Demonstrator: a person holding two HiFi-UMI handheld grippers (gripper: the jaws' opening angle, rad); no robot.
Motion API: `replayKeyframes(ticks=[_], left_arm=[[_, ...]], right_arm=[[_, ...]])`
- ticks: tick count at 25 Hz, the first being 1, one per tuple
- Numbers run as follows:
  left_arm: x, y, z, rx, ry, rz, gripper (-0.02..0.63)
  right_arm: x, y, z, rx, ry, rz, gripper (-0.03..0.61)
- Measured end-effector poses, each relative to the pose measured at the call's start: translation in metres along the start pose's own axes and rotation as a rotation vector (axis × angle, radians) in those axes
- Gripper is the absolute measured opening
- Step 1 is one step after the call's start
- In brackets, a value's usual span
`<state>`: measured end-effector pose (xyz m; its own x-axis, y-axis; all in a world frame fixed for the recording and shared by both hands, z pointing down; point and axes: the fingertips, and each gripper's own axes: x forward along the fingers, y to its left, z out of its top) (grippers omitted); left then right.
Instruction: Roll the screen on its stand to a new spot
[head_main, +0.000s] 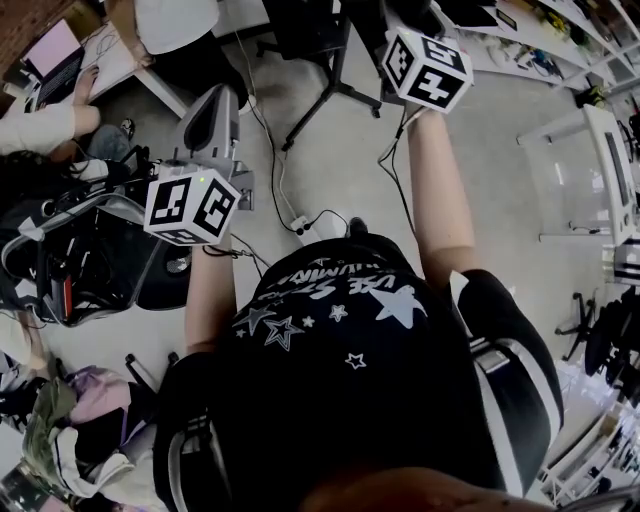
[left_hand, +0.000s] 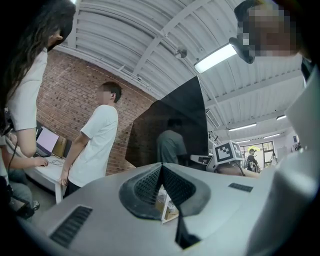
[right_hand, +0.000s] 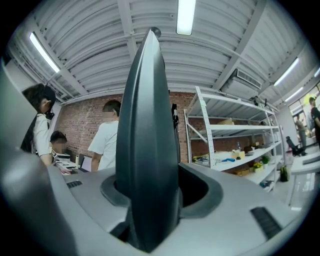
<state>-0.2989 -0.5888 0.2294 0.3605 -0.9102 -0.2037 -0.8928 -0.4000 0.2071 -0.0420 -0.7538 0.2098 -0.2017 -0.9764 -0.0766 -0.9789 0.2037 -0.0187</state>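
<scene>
Smooth, faintly glossy dark plastic screen (right_hand: 147, 140); rough brick wall (right_hand: 77, 125); ribbed metal ceiling (right_hand: 100, 55).

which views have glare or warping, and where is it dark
Left gripper view: the long ceiling strip light blows out white, and the big black flat screen mirrors a figure. Right gripper view: the wide lens bows the white metal shelving rack. Head view: the black star-print t-shirt reads dim, corners curve.
</scene>
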Motion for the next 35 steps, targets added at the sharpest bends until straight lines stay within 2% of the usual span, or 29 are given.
replayKeyframes(ticks=[11, 20, 24, 30, 35], left_arm=[[-0.053, 0.005, -0.014, -0.028, 0.012, -0.027, 0.012], [-0.08, 0.01, -0.034, -0.066, 0.05, -0.059, 0.012], [-0.089, -0.004, -0.039, -0.06, 0.047, -0.067, 0.012], [-0.076, -0.045, -0.032, -0.04, 0.033, -0.078, 0.012], [-0.112, -0.061, -0.023, -0.025, 0.018, -0.089, 0.012]], right_arm=[[-0.053, 0.018, -0.009, -0.012, -0.023, -0.007, 0.221], [-0.095, 0.001, -0.002, -0.01, -0.047, -0.018, 0.221], [-0.119, -0.009, -0.007, -0.001, -0.059, -0.027, 0.221], [-0.141, -0.044, -0.004, 0.005, -0.049, -0.025, 0.221], [-0.178, -0.032, -0.004, 0.01, -0.053, -0.014, 0.221]])
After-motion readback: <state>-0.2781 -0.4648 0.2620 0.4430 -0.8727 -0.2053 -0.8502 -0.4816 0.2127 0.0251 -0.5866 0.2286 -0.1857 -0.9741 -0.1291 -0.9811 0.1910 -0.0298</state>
